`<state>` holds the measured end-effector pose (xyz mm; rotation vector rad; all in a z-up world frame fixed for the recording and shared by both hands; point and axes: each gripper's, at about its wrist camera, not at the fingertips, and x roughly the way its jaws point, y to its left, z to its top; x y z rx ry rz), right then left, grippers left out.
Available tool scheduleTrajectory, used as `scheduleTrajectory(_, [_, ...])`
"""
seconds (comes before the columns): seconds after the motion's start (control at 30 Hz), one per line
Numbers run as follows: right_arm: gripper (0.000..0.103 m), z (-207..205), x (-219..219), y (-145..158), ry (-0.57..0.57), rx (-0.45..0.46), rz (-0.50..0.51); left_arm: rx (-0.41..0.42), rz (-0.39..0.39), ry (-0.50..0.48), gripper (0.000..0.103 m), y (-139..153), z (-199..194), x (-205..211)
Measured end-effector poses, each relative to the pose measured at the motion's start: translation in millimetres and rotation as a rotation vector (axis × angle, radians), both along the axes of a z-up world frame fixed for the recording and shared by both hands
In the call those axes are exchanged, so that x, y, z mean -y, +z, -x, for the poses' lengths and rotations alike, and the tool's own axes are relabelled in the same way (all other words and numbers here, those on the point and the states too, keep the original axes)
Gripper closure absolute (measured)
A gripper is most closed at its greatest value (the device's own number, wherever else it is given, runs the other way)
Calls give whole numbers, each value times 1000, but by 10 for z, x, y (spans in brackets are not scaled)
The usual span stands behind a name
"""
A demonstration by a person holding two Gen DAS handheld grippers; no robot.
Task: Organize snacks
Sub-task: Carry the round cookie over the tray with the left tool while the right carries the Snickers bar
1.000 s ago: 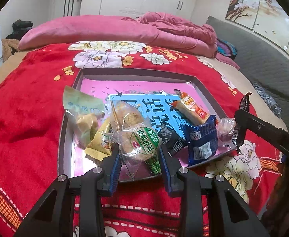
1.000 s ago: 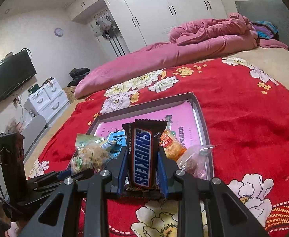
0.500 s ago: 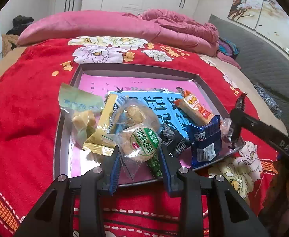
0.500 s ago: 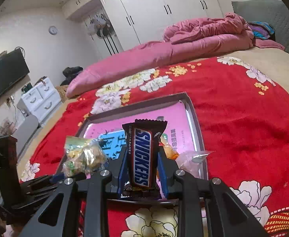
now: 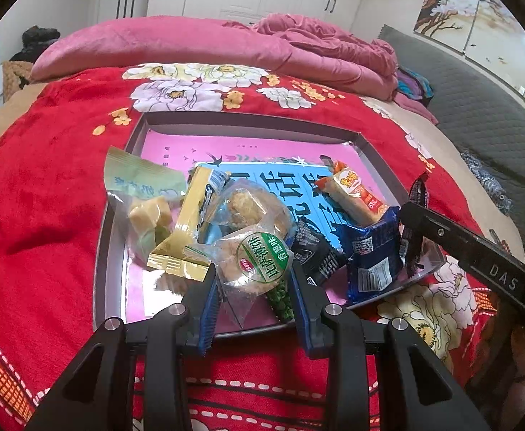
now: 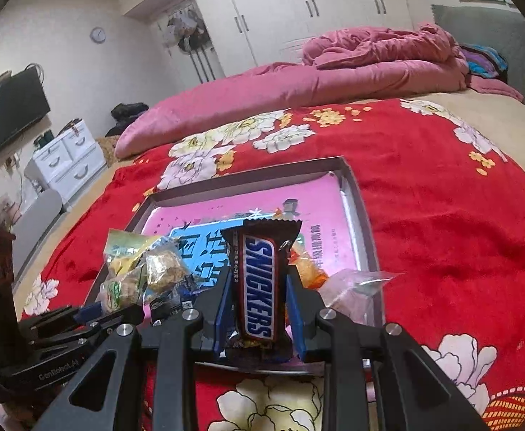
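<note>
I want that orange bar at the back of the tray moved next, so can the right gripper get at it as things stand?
Probably not yet: the right gripper is shut on the Snickers bar. The orange bar lies uncovered on top in the tray.

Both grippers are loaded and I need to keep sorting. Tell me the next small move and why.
Probably lower the right gripper a little and open its jaws, laying the Snickers bar on the bare pink patch of the tray beyond it. The bar is clamped upright over the tray's near edge, while the left gripper holds a clear pastry packet by the crowded pile.
</note>
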<state>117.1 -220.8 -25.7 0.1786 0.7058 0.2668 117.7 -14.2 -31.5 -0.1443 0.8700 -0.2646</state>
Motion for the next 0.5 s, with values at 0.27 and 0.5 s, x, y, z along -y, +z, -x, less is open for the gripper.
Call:
scheduleTrajectory(0.27, [74, -27, -20, -56, -4, -23, 21, -7, 9, 10, 65, -13, -15, -35])
scheduleTrajectory(0.5, [74, -22, 56, -60, -50, -24, 31, -15, 21, 15, 65, -20, -24, -36])
